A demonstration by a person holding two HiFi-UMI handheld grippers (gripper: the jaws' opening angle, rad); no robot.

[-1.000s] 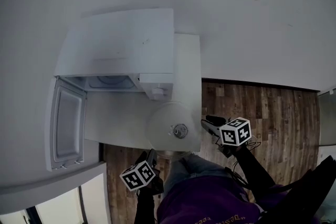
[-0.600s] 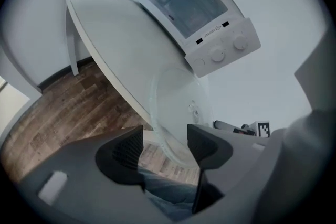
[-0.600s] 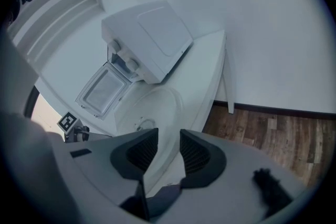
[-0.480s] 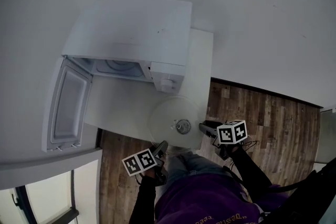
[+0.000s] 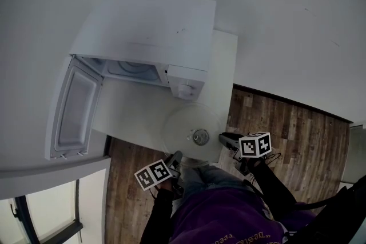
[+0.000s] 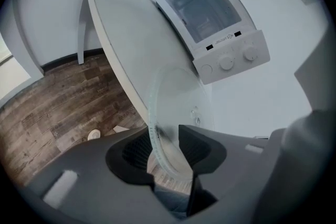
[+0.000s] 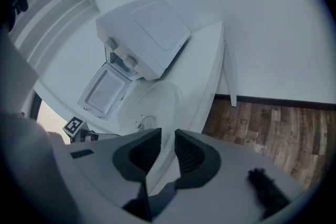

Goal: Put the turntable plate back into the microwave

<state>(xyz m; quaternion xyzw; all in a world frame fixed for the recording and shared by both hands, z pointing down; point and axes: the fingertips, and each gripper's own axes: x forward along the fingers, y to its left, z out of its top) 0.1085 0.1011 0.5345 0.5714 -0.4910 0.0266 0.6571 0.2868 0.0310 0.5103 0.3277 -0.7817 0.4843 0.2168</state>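
White wall and a white tabletop (image 5: 126,117) are seen from above. A glass plate (image 5: 182,123) lies flat at the tabletop's near edge, just in front of the microwave (image 5: 148,31), whose door (image 5: 71,117) stands open. The left tool (image 6: 164,139) and right tool (image 7: 168,141) have just been closing and are now clamped on opposite sides of the plate's rim. A level lift with even grips is advised. Being round, the plate has no long axis, and its hub faces up.

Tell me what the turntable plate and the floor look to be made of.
Turntable plate: probably glass, clear and glossy. The white table shows through it, and its rim looks see-through.
Floor: wood or wood-look laminate, brown planks with visible grain, fairly matt. Which of the two cannot be told.
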